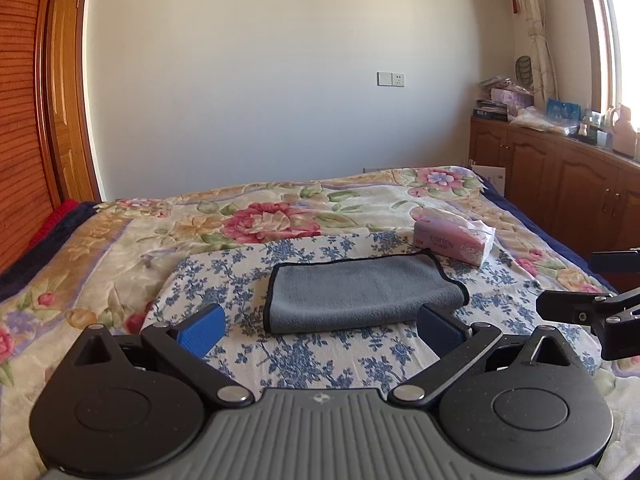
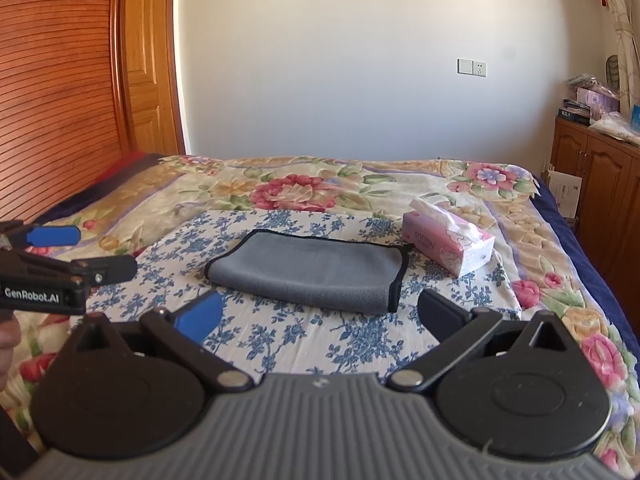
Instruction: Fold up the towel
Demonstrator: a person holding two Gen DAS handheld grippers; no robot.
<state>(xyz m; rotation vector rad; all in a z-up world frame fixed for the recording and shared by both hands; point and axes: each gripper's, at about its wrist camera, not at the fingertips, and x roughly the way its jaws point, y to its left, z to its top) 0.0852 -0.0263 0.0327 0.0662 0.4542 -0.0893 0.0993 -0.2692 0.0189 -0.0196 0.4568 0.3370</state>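
The grey towel lies folded over at least once on the blue-flowered cloth atop the bed, and both the left claw and right claw hang spread wide, gripping nothing, so perhaps one more fold remains.

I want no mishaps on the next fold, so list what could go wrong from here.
1. The grey towel is already doubled; the open left tongs may pinch only the top layer, so the fold could skew.
2. The blue-flowered cloth under it is soft and could get pinched and dragged too.
3. The pink tissue pack lies close beyond the towel's right corner; the open right tongs could knock it.
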